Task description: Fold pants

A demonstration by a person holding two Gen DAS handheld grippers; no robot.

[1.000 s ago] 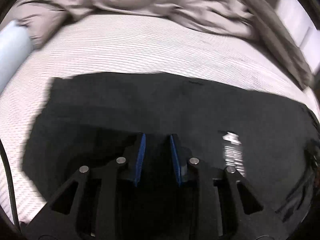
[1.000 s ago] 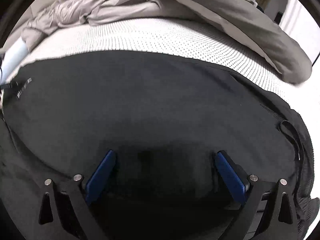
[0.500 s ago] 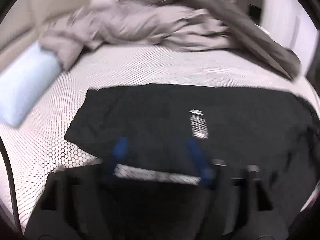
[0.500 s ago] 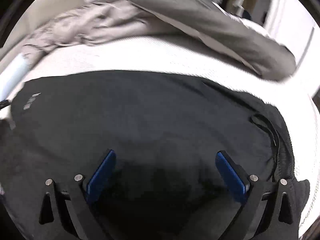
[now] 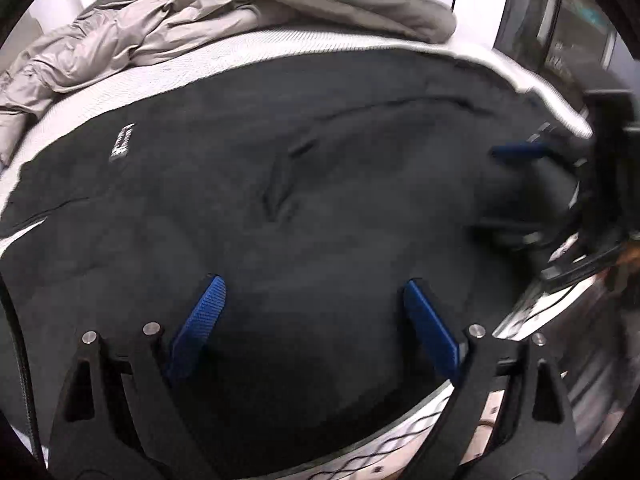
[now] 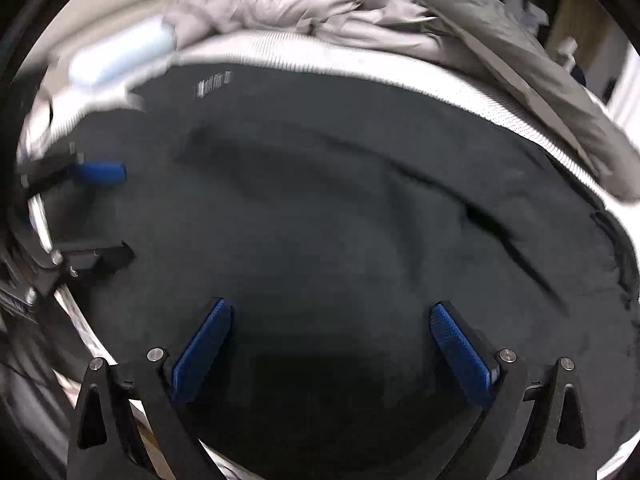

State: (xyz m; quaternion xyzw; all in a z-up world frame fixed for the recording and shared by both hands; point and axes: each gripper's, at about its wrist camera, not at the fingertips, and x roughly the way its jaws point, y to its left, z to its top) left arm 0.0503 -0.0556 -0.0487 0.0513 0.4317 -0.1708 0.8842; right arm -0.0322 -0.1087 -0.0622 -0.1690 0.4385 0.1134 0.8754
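The black pants (image 5: pixel 304 184) lie folded flat on the white mattress, with a small white label (image 5: pixel 122 141) near the far left edge. They fill the right wrist view (image 6: pixel 340 216) too. My left gripper (image 5: pixel 316 312) is open and empty, hovering over the near part of the pants. My right gripper (image 6: pixel 328 336) is open and empty above the pants as well. The right gripper shows blurred at the right edge of the left wrist view (image 5: pixel 520 184), and the left gripper at the left edge of the right wrist view (image 6: pixel 100 208).
A crumpled grey duvet (image 5: pixel 224 16) is heaped along the far side of the mattress (image 5: pixel 168 68). A pale blue pillow (image 6: pixel 120 56) lies at the far left. The near mattress edge (image 5: pixel 440 412) runs under my left gripper, with dark furniture (image 5: pixel 560 40) beyond the bed at right.
My left gripper let go of the pants and opened wide, then swung right so the label moved left. My right gripper stayed open and pulled back, bringing the left gripper into view.
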